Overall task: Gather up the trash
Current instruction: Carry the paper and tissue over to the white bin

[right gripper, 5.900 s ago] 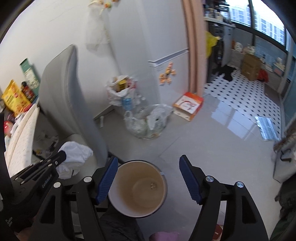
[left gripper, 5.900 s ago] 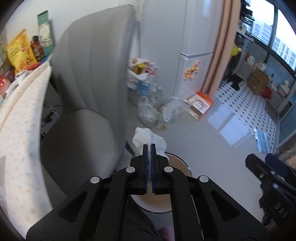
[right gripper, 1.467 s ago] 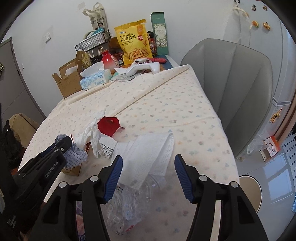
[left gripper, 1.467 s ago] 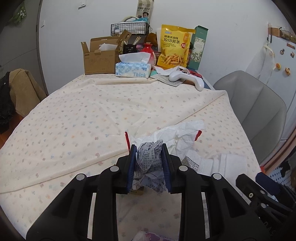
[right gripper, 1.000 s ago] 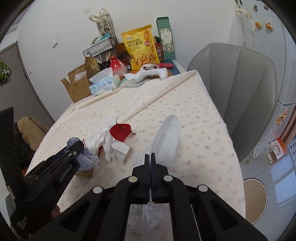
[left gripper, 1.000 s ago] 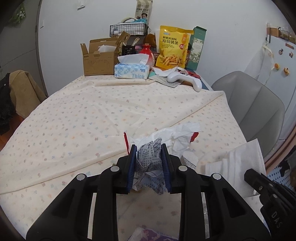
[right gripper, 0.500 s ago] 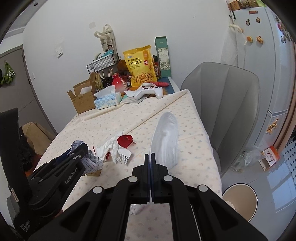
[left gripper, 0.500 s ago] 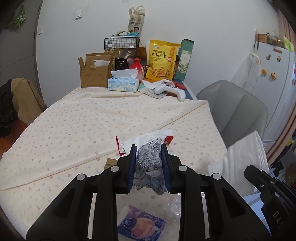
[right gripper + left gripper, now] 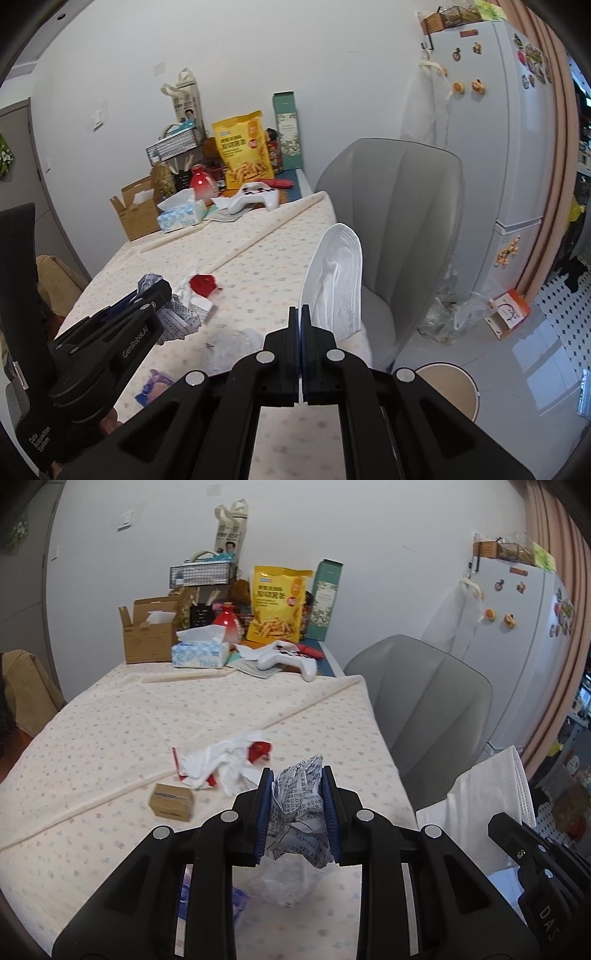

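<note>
**Both grippers loaded, bin down by the chair**

Landmark: the table (image 9: 110,738), cloth-covered, with a grey chair (image 9: 399,221) at its far-right edge and a round bin (image 9: 448,391) on the floor just off the near-right corner, below the chair.

Right of the table edge, raised over it: a white folded napkin (image 9: 338,280), pinched at its lower edge in the right gripper (image 9: 300,314), jaws fully together on the thin sheet. Standing tall and floppy above the jaws.

Over the table's near part: a crumpled printed paper wad (image 9: 299,812), clamped between the blue pads of the left gripper (image 9: 297,805), jaws part-closed around its bulk.

Left on the table, near its middle: a white-and-red wrapper heap (image 9: 225,757); beside that, toward the near-left, a small brown box (image 9: 171,801). At the near edge, clear plastic film (image 9: 236,343) and a purple-blue packet (image 9: 155,387).

Likely trouble from here:
- Napkin held only by an edge; a quick swing toward the bin could peel it loose or drape it over the rim.
- Paper wad springy; slight easing of the jaws could drop it short, onto the floor or chair seat.
- Bin low and partly hidden by the right gripper body; easy to release off-centre.
</note>
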Available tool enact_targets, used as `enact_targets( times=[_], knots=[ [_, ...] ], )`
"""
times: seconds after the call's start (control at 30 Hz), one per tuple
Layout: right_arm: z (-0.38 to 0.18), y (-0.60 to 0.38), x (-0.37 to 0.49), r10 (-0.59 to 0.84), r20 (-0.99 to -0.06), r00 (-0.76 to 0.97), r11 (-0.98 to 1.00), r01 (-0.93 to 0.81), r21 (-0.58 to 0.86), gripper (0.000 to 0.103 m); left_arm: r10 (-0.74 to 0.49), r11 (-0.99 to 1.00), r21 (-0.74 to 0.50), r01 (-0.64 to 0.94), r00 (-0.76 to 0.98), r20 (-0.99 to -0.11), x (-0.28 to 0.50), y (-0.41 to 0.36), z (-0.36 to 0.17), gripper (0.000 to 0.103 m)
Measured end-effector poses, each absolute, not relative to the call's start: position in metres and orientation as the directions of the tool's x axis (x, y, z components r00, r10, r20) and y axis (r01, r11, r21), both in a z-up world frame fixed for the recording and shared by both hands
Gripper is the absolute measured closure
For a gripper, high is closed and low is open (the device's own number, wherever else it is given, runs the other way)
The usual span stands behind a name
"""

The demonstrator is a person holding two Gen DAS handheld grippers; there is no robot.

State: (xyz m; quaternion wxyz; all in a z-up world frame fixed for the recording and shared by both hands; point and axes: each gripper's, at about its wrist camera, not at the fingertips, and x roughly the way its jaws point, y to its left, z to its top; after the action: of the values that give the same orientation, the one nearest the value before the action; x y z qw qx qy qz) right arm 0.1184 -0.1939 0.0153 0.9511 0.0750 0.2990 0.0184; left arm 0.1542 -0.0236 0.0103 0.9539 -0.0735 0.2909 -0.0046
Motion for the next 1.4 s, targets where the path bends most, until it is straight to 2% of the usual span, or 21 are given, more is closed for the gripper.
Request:
enact_targets(
  times=[0.67,1.4],
  knots=[
    [0.003,-0.316,0.098,-0.107,-0.586,0.803,0.955,0.248,0.165,0.101,-0.216,0.976,-0.134,0.17,0.792,-0.571,0.167,-0.138,0.0,0.077],
    [-0.056,-0.436,0.111,-0.187,-0.677,0.712,0.874,0.435,0.217,0.101,-0.284,0.938,-0.051,0.344,0.672,-0.684,0.206,-0.274,-0.05,0.077]
  ],
)
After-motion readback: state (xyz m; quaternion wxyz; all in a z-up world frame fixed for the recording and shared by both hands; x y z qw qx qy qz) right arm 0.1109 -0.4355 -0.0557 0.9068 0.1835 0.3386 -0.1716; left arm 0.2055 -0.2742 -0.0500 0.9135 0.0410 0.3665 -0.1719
